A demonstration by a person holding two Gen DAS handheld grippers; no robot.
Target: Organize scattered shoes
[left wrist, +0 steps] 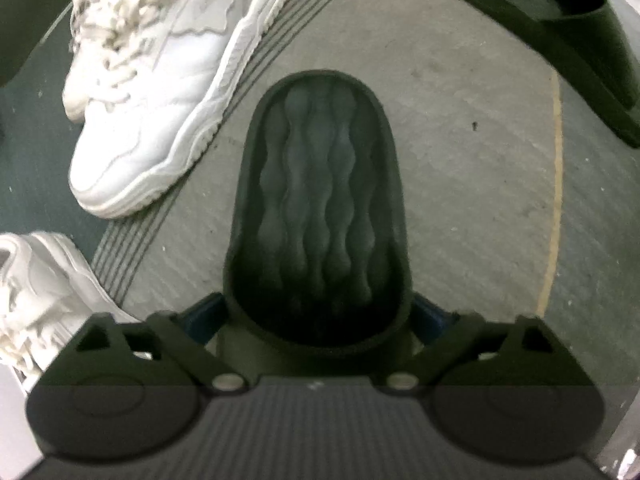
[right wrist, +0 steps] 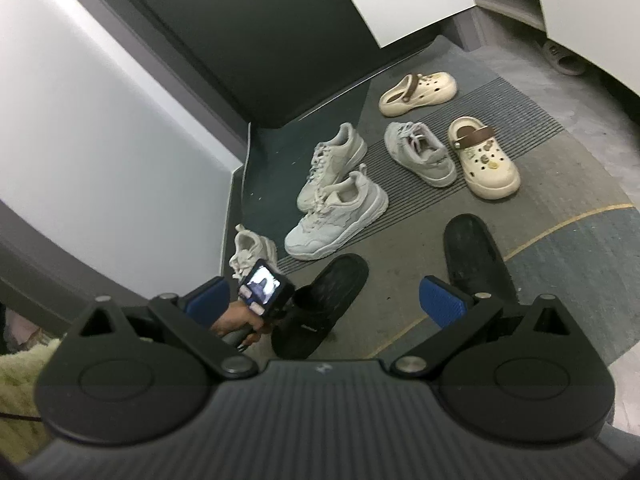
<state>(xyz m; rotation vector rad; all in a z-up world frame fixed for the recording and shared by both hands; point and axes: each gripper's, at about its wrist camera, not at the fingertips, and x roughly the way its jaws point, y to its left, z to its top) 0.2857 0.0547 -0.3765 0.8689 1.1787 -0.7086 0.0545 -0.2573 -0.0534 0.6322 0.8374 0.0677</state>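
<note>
Black foam, ridged in wavy lines along its footbed, is what the left gripper (left wrist: 318, 312) has hold of: its fingers are closed on one end of a black slide (left wrist: 320, 200), which juts forward above the floor (left wrist: 480, 160) beside the ribbed mat (left wrist: 256, 64). The grip sits far out at one end, so my worry is that the long sole levers down and slips or twists free on the way; swinging it left could also clip the white sneaker (left wrist: 160, 92) lying close by. The right gripper (right wrist: 324, 300) hangs higher with its blue-padded fingers (right wrist: 442, 300) spread wide and nothing between them. From that view I count two black slides, the held one and its mate (right wrist: 476, 256) lying apart on the floor, four pale sneakers, two cream clogs (right wrist: 482, 158), and one more dark shoe (right wrist: 560, 58) tucked under the cabinet (right wrist: 592, 12).
</note>
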